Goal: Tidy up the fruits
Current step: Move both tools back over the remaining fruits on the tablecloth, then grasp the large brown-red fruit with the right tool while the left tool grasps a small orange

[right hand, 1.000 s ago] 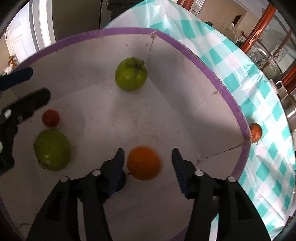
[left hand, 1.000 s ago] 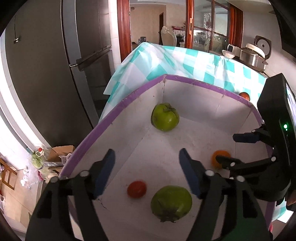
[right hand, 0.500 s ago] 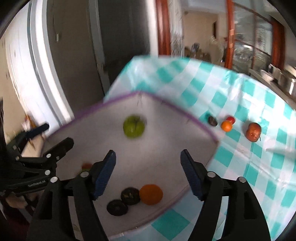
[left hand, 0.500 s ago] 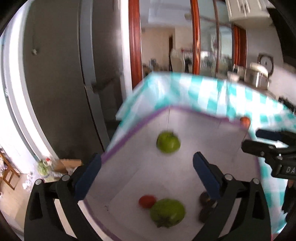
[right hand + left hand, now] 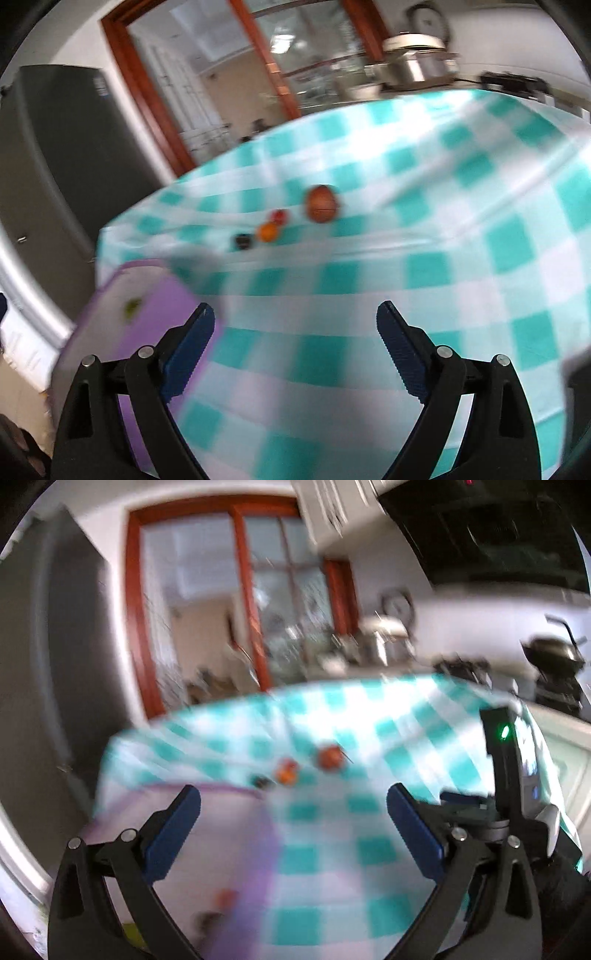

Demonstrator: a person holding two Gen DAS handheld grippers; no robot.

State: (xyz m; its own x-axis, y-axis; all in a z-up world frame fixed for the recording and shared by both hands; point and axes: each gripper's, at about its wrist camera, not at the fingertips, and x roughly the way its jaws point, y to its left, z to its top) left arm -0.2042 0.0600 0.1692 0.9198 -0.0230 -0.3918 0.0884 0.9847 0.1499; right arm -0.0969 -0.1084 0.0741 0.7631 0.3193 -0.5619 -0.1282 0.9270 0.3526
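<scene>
Both views are blurred by motion. My left gripper (image 5: 293,825) is open and empty, above the purple-rimmed white box (image 5: 221,845) and the checked cloth. My right gripper (image 5: 295,345) is open and empty beside the box (image 5: 147,295). On the cloth farther off lie a brownish-red fruit (image 5: 322,204), a small red fruit (image 5: 279,215), a small orange fruit (image 5: 267,231) and a dark fruit (image 5: 242,240). The left wrist view shows the brownish-red fruit (image 5: 329,757) and an orange one (image 5: 286,770). A green fruit (image 5: 131,307) and a red fruit (image 5: 226,897) show inside the box.
The teal and white checked tablecloth (image 5: 424,240) covers the table. A dark fridge (image 5: 74,147) stands at the left. A wooden-framed glass door (image 5: 251,609) and a counter with pots (image 5: 413,70) are behind. The right gripper's body (image 5: 506,775) shows in the left wrist view.
Both grippers have lifted up and out of the box and swung right toward the fruits on the cloth. The orange that lay between the right gripper's fingers stayed in the box.
</scene>
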